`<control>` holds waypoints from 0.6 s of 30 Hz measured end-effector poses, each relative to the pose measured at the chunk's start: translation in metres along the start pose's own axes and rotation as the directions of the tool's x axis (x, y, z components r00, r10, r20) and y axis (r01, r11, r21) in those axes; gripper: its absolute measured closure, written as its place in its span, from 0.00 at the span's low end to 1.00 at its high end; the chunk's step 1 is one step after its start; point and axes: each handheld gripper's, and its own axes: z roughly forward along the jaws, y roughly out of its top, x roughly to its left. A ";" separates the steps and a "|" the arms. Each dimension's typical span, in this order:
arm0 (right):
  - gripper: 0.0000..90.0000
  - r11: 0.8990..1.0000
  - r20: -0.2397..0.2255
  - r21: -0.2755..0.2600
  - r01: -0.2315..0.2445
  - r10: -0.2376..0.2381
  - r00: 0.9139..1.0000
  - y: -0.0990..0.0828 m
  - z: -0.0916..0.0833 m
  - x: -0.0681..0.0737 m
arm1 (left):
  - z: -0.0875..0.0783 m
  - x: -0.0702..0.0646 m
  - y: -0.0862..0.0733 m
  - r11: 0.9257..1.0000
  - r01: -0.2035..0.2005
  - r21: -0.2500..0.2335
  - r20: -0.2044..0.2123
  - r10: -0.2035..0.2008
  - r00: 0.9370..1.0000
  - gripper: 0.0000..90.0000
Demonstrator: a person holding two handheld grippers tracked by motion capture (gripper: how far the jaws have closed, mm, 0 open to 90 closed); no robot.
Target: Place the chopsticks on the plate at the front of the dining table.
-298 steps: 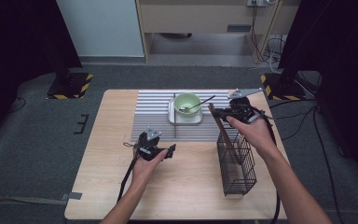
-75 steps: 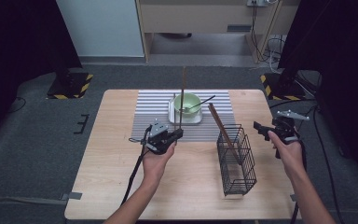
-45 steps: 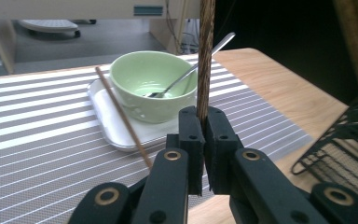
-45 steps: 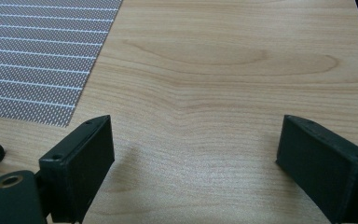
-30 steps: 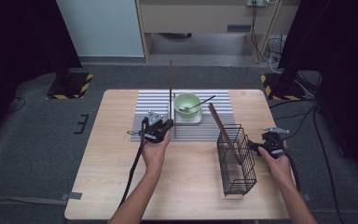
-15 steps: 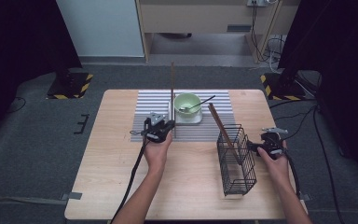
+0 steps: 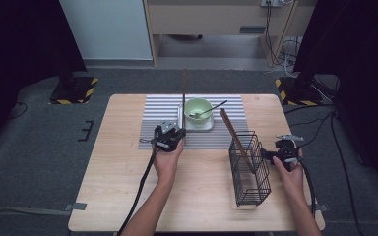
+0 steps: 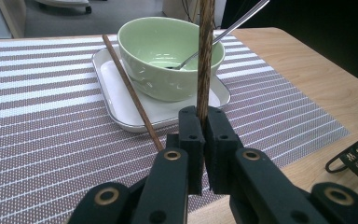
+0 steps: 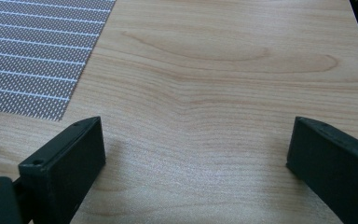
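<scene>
The left gripper (image 8: 204,140) clamps a chopstick (image 8: 206,56) upright, ahead of it the bowl (image 8: 170,53). The right gripper (image 9: 193,154) gapes empty beside the wire basket (image 7: 248,167) (one chopstick already inside). Next move, probably: carry and lower it in.

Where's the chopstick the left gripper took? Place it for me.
The chopstick stands upright, clamped in the left gripper, just in front of the green bowl on the striped mat, left of centre in the high view.
</scene>
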 end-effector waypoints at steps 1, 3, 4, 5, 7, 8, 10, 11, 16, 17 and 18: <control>0.05 1.000 0.000 0.000 0.000 0.000 1.000 0.000 0.000 0.000 | 0.000 0.000 0.000 1.000 -0.002 0.002 -0.001 0.002 1.000 0.96; 0.05 1.000 -0.001 0.001 0.003 -0.003 1.000 0.000 0.000 0.000 | 0.000 0.000 -0.001 1.000 -0.004 0.005 -0.006 0.004 1.000 0.96; 0.05 1.000 -0.001 0.001 0.002 -0.002 1.000 0.000 0.000 0.000 | 0.000 0.000 -0.001 1.000 -0.002 0.006 -0.007 0.002 1.000 0.96; 0.05 1.000 -0.001 0.001 0.002 -0.002 1.000 0.000 0.000 0.000 | -0.001 0.001 -0.002 1.000 0.000 0.005 -0.009 0.000 1.000 0.96; 0.05 1.000 -0.001 0.001 0.002 -0.002 1.000 0.000 0.000 0.000 | -0.001 0.001 -0.003 1.000 0.005 0.006 -0.013 -0.005 1.000 0.96; 0.05 1.000 -0.001 0.001 0.002 -0.002 1.000 0.000 0.000 0.000 | -0.001 0.002 -0.003 1.000 0.007 0.006 -0.016 -0.007 1.000 0.96; 0.05 1.000 -0.001 0.001 0.002 -0.002 1.000 0.000 0.000 0.000 | -0.001 0.003 -0.004 1.000 0.011 0.011 -0.024 -0.010 1.000 0.96; 0.05 1.000 -0.001 0.001 0.002 -0.002 1.000 0.000 0.000 0.000 | 0.000 0.004 -0.005 1.000 0.015 0.014 -0.029 -0.014 0.999 0.96; 0.04 1.000 -0.002 0.001 0.008 -0.008 1.000 0.000 0.000 0.000 | 0.005 0.007 -0.008 0.998 0.036 0.050 -0.044 -0.034 0.998 0.96; 0.04 1.000 -0.002 0.001 0.008 -0.008 1.000 0.000 0.000 0.000 | 0.005 0.007 -0.009 0.998 0.039 0.055 -0.046 -0.036 0.998 0.96; 0.04 1.000 -0.002 0.001 0.008 -0.008 1.000 0.000 0.000 0.000 | 0.006 0.009 -0.009 0.997 0.045 0.059 -0.051 -0.042 0.998 0.96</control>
